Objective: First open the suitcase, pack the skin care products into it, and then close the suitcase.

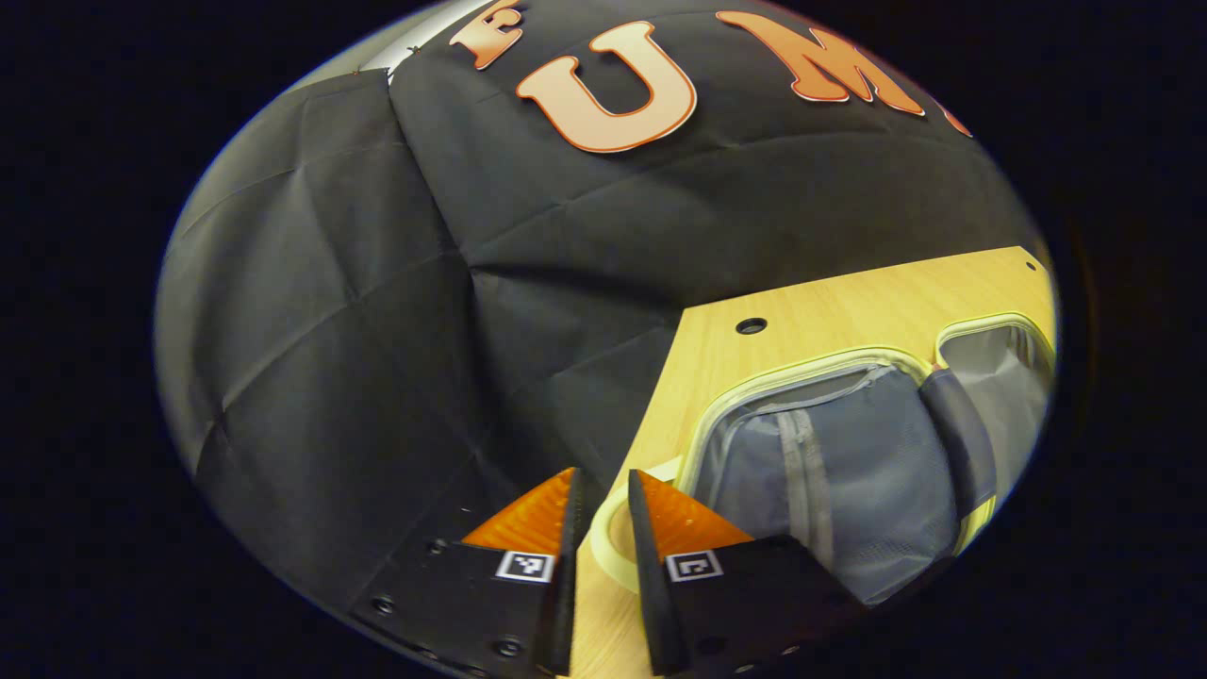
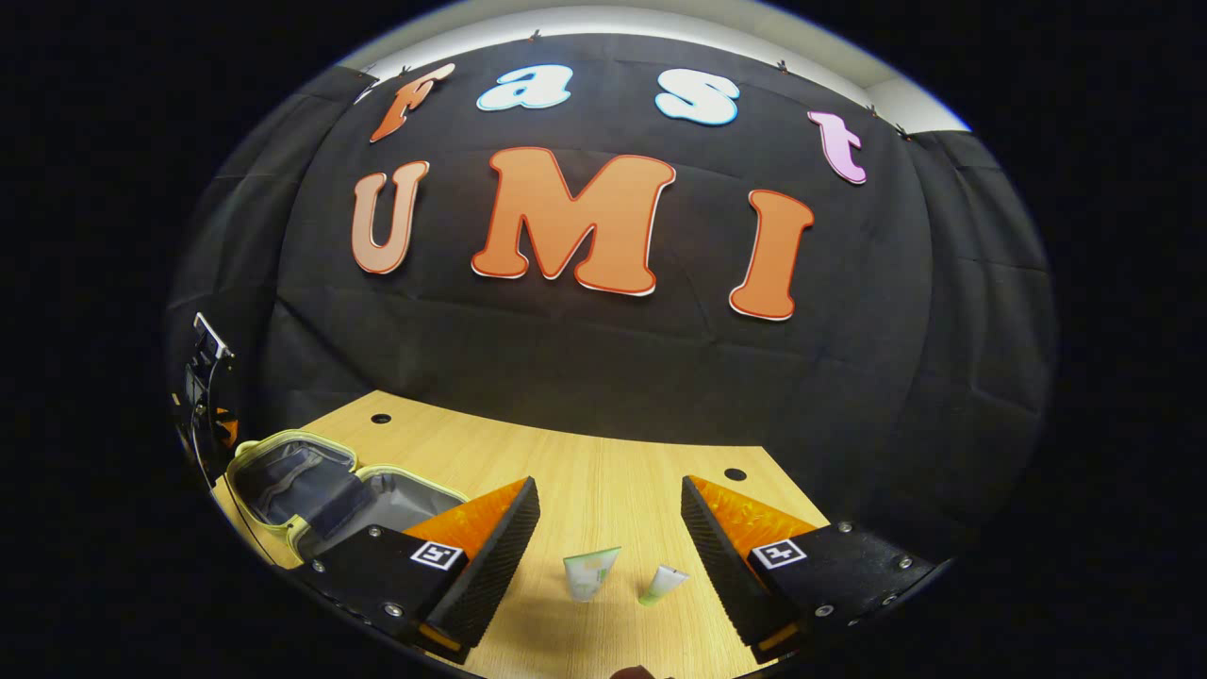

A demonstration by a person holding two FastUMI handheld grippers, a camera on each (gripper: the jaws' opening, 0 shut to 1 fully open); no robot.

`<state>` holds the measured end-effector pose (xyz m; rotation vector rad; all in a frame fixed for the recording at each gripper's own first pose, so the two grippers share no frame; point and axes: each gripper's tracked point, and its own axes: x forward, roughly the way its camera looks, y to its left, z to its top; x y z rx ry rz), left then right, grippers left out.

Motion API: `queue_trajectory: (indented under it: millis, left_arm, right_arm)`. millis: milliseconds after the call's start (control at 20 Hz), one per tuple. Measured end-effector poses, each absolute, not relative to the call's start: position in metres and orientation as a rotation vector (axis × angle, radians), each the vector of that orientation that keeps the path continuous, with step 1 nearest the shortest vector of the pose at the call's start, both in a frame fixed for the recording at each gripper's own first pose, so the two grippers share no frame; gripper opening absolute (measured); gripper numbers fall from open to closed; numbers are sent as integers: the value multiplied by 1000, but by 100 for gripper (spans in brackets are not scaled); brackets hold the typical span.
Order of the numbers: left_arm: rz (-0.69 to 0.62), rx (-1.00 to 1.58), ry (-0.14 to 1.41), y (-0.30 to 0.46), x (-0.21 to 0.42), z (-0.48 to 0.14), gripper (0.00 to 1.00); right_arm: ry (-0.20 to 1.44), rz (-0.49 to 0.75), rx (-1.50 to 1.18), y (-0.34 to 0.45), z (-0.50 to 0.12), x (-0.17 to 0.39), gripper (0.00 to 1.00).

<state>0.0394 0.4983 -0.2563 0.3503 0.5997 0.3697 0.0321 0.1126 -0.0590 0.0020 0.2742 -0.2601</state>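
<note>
I see the suitcase (image 1: 849,453) lying open on the wooden table (image 1: 801,321), at about four o'clock in the left gripper view, its grey mesh lining and zip facing up inside a pale yellow-green rim. In the right gripper view the same suitcase (image 2: 311,490) sits at about eight o'clock, near the table's left edge. Two small skin care tubes (image 2: 591,572) lie on the bare wood at six o'clock in that view, just beside each other and well apart from the case.

My right gripper (image 2: 608,528) hangs above those tubes with its fingers spread wide, touching neither. My left gripper (image 1: 603,509) has its fingers nearly together, a narrow gap between them; a pale loop at the suitcase's corner (image 1: 613,542) shows through that gap, but I cannot tell whether they pinch it.
</note>
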Motion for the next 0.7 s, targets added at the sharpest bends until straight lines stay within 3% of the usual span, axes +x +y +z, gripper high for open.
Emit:
queue_trajectory:
  millis: [50, 200, 400, 700]
  left_arm:
    - [351, 344, 586, 486, 39, -254, 29]
    - [278, 333, 525, 436, 48, -239, 67]
    - [170, 292, 455, 346, 51, -220, 93]
    - [-67, 229, 382, 189, 54, -202, 97]
  right_arm:
    - [278, -263, 2, 110, -61, 30, 95]
    - [288, -261, -13, 101, -69, 31, 95]
    - [293, -247, -12, 86, -80, 28, 95]
    - [318, -227, -14, 61, -99, 20, 96]
